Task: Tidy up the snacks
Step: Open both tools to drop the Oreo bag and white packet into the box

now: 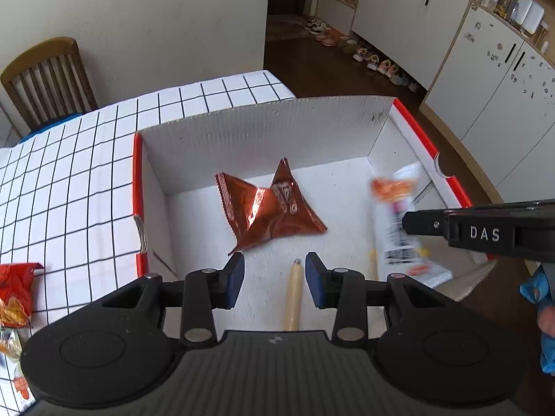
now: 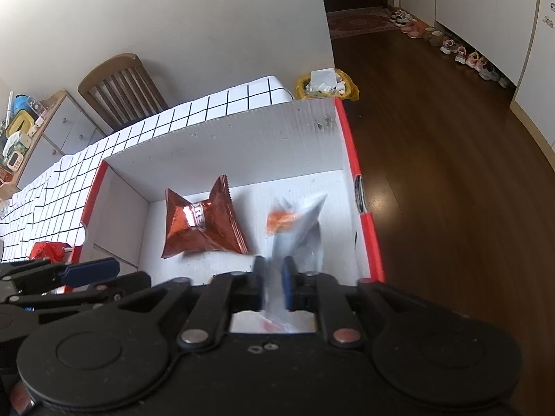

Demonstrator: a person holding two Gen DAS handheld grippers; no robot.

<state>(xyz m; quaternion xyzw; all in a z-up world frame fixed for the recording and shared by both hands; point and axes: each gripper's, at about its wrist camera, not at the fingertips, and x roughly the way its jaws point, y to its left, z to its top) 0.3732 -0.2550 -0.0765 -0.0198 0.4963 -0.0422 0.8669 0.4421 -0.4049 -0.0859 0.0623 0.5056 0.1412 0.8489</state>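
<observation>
Waiting on the table's near-left edge, red packets (image 1: 15,293) sit outside the box (image 1: 249,128), while the left gripper (image 1: 274,279) hangs over its near wall, jaws spread and empty above a pale stick snack (image 1: 293,300), probably just freed for another pick. Mid-floor lies the copper pouch (image 1: 269,209), and toward the right wall the right gripper (image 2: 274,282) pinches a blurred white packet (image 2: 301,228) low inside, seemingly to set it down beside the pouch.
</observation>
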